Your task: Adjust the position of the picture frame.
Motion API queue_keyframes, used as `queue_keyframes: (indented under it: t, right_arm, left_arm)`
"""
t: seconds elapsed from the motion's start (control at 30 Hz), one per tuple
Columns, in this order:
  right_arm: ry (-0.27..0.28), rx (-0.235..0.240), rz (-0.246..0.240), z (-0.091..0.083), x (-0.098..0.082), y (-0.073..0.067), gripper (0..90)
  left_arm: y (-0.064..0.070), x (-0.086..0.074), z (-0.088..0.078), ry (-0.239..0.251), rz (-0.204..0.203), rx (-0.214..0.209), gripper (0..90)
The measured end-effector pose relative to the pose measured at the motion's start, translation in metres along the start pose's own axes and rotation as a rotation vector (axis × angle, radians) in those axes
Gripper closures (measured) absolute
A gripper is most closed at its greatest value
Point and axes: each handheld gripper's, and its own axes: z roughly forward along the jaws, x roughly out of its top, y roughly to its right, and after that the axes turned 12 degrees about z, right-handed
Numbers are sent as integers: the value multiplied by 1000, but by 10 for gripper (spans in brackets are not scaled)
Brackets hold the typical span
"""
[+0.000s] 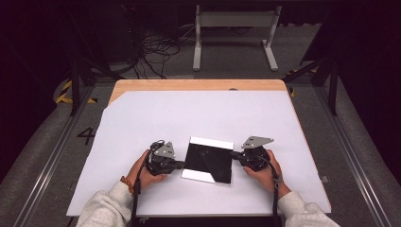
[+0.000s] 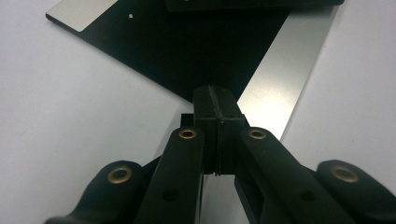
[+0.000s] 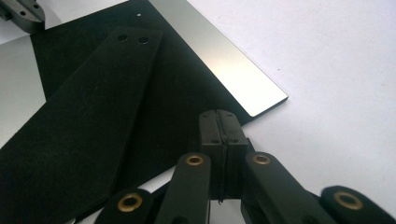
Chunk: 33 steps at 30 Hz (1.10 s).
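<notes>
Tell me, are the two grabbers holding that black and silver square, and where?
It cannot be told for sure. Both the left gripper and the right gripper are shut, their tips at opposite edges of the flat black panel, with nothing visible between the jaws.

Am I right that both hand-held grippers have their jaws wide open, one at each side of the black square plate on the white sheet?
Not quite: the jaws of the left hand-held gripper and the right hand-held gripper are closed, as each gripper view shows. They do sit at either side of the black square plate on the white sheet.

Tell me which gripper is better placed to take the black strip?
Likely the right gripper: the black strip lies just beside it, while from the left gripper it is across the panel.
</notes>
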Motion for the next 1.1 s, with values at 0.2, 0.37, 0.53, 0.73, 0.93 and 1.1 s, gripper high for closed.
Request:
queue_keyframes:
  t: [0.2,0.37,0.53,0.73,0.93,1.1]
  right_arm:
    - [2,-8,10,3,3,3,900]
    - [5,-10,21,7,8,9,900]
    - [7,-24,17,8,9,10,900]
    - [9,-37,21,11,13,14,900]
    - [13,-39,24,12,14,16,900]
    - [15,-45,44,15,17,20,900]
  left_arm:
    - [1,0,1,11,-2,11,900]
    - [3,2,2,-1,-2,24,900]
    - [2,2,3,14,-6,14,900]
    - [4,5,5,12,5,16,900]
    - [5,6,6,11,4,21,900]
    - [5,7,8,12,9,20,900]
